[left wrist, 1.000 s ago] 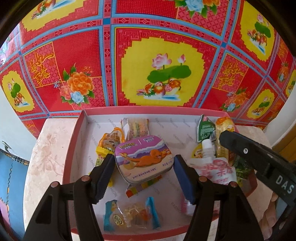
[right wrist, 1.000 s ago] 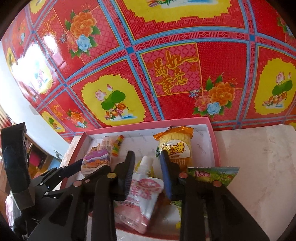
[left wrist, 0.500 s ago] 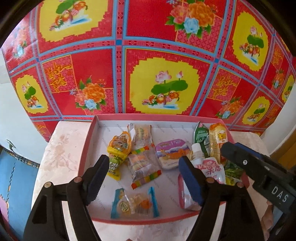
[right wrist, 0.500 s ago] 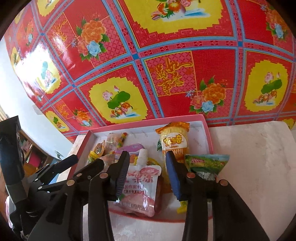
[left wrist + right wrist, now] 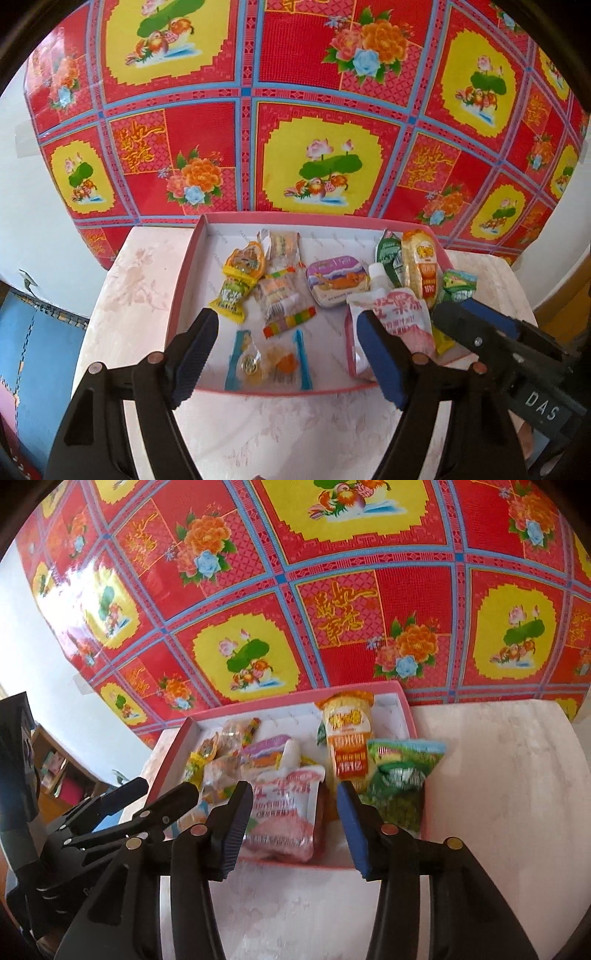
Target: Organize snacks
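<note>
We hold both claws — left claw (image 5: 286, 356), right claw (image 5: 295, 825) — open, empty; the green packet (image 5: 400, 779) overhanging the tray (image 5: 188, 266) could topple onto the worktop (image 5: 498, 775).

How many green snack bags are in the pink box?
2. One green packet stands at the back, left of the yellow-orange corn snack bag. One green pea bag leans at the box's right edge. Others may be hidden underneath.

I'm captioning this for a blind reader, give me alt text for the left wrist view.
An open left claw hovers empty over the near edge of a pink tray of snacks, including a purple tin, a pink pouch and wrapped candies. The right claw reaches in from the right, before a red floral cloth.
</note>
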Available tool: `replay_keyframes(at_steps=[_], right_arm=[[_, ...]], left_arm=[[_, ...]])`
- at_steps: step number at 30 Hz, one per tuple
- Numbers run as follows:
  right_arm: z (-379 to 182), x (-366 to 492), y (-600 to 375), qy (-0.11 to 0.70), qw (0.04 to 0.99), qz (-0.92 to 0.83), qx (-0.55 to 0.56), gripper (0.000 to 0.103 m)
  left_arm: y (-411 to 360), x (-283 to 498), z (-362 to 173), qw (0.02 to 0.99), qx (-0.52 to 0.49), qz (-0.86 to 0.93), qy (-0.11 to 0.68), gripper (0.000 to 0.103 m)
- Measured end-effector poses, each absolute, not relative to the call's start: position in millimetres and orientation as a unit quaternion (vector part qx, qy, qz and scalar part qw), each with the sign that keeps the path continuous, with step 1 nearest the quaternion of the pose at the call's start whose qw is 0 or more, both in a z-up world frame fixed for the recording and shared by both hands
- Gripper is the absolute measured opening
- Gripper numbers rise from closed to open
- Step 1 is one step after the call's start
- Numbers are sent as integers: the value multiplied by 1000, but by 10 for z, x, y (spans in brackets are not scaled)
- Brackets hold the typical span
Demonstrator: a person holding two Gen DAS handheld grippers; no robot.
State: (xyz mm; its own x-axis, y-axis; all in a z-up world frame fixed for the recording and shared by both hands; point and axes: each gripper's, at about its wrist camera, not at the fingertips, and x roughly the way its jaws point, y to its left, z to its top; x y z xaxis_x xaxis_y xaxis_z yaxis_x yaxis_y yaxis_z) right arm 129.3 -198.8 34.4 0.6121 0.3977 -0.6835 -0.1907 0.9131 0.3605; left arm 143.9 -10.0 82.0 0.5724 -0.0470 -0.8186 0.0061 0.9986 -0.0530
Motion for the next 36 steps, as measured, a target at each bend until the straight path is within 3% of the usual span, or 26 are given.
replay_keyframes(at_steps=[36], right_arm=[[-179, 1009, -2009, 464, 873, 120, 92, 49]], left_arm=[[-150, 1049, 270, 847, -6, 5, 531, 81]])
